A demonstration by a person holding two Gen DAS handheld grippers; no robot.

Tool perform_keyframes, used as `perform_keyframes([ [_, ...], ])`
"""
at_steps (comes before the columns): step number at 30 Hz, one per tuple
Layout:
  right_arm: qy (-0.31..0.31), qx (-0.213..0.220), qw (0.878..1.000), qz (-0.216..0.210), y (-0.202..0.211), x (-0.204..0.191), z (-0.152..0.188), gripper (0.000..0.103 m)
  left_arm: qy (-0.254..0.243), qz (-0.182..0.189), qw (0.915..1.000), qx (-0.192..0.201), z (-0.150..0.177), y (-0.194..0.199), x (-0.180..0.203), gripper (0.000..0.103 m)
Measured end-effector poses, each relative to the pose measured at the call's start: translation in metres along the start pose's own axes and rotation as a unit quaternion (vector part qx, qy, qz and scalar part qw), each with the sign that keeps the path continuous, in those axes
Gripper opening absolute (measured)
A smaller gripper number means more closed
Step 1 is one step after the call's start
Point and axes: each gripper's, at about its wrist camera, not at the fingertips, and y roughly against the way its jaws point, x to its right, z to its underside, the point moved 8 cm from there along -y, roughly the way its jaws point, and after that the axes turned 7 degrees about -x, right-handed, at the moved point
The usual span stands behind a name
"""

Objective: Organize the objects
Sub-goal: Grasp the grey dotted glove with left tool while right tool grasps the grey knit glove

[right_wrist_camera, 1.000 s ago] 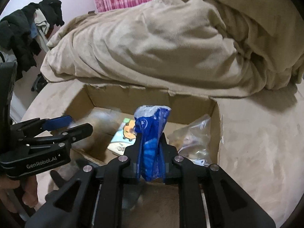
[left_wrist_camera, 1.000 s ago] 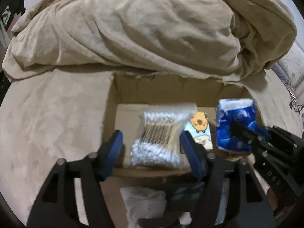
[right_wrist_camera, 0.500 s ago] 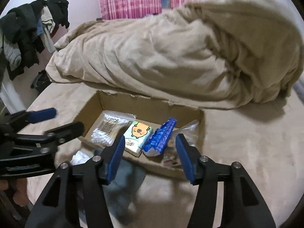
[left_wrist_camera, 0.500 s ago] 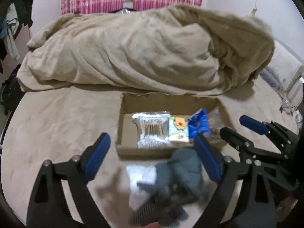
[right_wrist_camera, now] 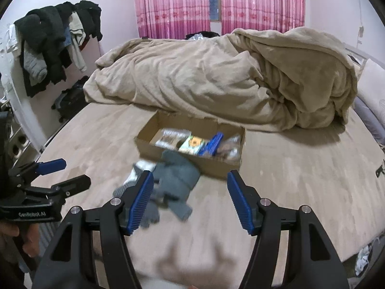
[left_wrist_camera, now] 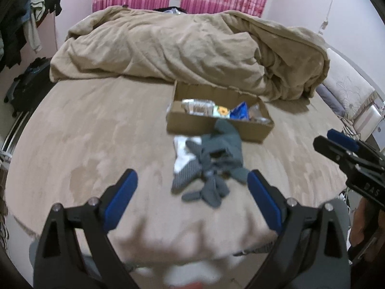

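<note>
A shallow cardboard box (left_wrist_camera: 211, 126) (right_wrist_camera: 168, 149) sits on the bed. In it lie a cotton swab pack (left_wrist_camera: 197, 106) (right_wrist_camera: 171, 137), a capybara-print pack (left_wrist_camera: 221, 111) (right_wrist_camera: 194, 143), a blue tissue pack (left_wrist_camera: 239, 113) (right_wrist_camera: 213, 143) and a clear bag (left_wrist_camera: 257, 114) (right_wrist_camera: 231, 148). Grey gloves (left_wrist_camera: 216, 166) (right_wrist_camera: 175, 183) and a white striped cloth (left_wrist_camera: 184, 161) (right_wrist_camera: 134, 175) lie in front of the box. My left gripper (left_wrist_camera: 192, 200) is open and empty, well back from the gloves. My right gripper (right_wrist_camera: 190, 200) is open and empty too.
A bunched tan blanket (left_wrist_camera: 182, 48) (right_wrist_camera: 228, 79) lies behind the box. Dark clothes (right_wrist_camera: 53, 45) hang at the left wall above a black bag (right_wrist_camera: 69, 101). Pillows (left_wrist_camera: 346, 89) lie at the right. Pink curtains (right_wrist_camera: 216, 2) cover the window.
The right gripper let go of the blue tissue pack in the box and opened. Both grippers pulled far back from the box, so the gloves and cloth came into view.
</note>
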Motion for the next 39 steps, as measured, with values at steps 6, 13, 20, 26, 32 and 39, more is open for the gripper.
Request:
perform_keyframes([
  [6, 0.010, -0.035, 0.999, -0.006, 0.004, -0.016, 0.040, 0.067, -0.005, -0.018, 0.9997, -0.014, 0.034, 0.012, -0.004, 0.094],
  [13, 0.000, -0.048, 0.999, -0.016, 0.009, -0.026, 0.064, 0.067, -0.008, -0.024, 0.9997, -0.002, 0.050, 0.022, -0.005, 0.094],
  [20, -0.005, -0.045, 0.999, -0.016, -0.004, -0.024, 0.058, 0.067, -0.009, -0.021, 0.9997, -0.008, 0.047, 0.008, -0.007, 0.094],
  [26, -0.006, -0.045, 0.999, -0.019, -0.033, -0.022, 0.043, 0.068, -0.012, -0.026, 0.9996, -0.002, 0.028, -0.020, -0.014, 0.094],
  [32, -0.009, -0.046, 0.999, -0.017, -0.072, -0.013, 0.028, 0.067, -0.013, 0.004, 0.9998, -0.013, 0.021, -0.055, -0.004, 0.094],
  [39, -0.023, -0.065, 0.997, -0.021, -0.133, 0.007, 0.023, 0.067, 0.013, 0.035, 0.9983, -0.045, 0.017, -0.104, 0.009, 0.090],
])
